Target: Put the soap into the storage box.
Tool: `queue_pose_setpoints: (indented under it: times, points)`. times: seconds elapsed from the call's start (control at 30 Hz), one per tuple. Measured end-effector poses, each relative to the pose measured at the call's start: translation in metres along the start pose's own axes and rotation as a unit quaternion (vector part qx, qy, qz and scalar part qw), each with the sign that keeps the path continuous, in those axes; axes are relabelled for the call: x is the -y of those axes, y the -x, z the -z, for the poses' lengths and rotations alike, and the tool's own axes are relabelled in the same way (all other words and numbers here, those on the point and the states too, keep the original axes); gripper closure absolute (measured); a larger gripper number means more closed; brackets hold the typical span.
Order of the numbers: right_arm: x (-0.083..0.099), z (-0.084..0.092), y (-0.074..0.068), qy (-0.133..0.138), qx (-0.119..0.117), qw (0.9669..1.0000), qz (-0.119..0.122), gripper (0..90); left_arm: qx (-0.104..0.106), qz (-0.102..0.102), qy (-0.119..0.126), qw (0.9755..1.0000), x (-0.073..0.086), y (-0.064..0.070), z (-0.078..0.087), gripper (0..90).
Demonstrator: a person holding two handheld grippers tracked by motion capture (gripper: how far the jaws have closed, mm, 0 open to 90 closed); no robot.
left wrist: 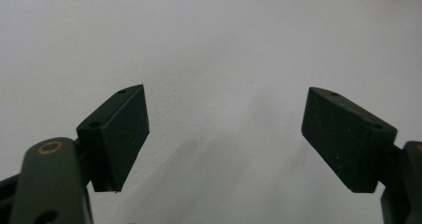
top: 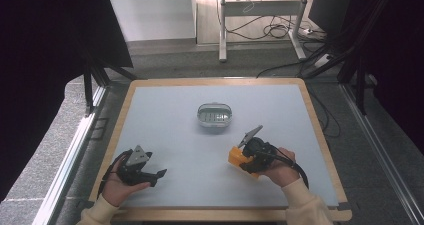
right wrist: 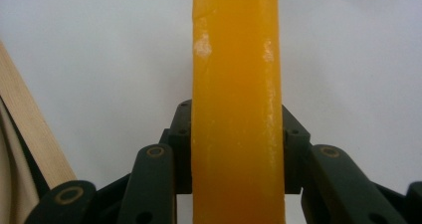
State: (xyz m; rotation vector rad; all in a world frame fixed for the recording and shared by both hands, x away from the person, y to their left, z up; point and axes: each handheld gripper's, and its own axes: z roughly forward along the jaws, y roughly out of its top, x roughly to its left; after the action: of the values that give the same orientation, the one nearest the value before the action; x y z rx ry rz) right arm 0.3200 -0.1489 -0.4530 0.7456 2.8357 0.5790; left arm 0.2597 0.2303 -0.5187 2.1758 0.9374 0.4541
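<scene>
An orange bar, soap-like with a waxy surface, stands upright between the jaws of my right gripper, which is shut on it from both sides. From above, the orange bar pokes out to the left of the right gripper, low over the mat at the front right. A metal oval dish with a slotted insert rests at the mat's middle, beyond and left of the bar. My left gripper lies at the front left, open, and its own view has just bare mat between its pads.
A pale blue-grey mat covers the wooden table. The wooden front edge lies close by in the right gripper view. Beyond the table are a desk frame and floor cables, with dark curtains at both sides.
</scene>
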Motion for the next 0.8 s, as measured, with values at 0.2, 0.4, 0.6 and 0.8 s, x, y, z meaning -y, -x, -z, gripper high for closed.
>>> queue_pose_setpoints:
  times: [0.2, 0.4, 0.6, 0.8]
  points:
    - [-0.0001, 0.0022, 0.0002, 0.005, 0.002, 1.0, 0.001, 61.9, 0.0, 0.002, -0.001, 1.0, 0.0005, -0.0007, -0.0005, 18.9]
    - [0.0004, 0.0037, 0.0014, 0.007, 0.005, 1.0, 0.001, 61.9, 0.0, 0.002, -0.001, 1.0, 0.0007, -0.0007, -0.0004, 18.9]
    - [0.0001, 0.0063, 0.0022, 0.014, 0.007, 0.9999, 0.004, 61.9, -0.001, 0.001, -0.003, 1.0, 0.001, -0.0013, -0.001, 18.9]
    - [-0.0019, 0.0084, 0.0019, 0.023, 0.0, 0.9996, 0.015, 61.9, -0.003, 0.004, -0.001, 1.0, 0.0009, -0.0017, -0.0001, 18.9]
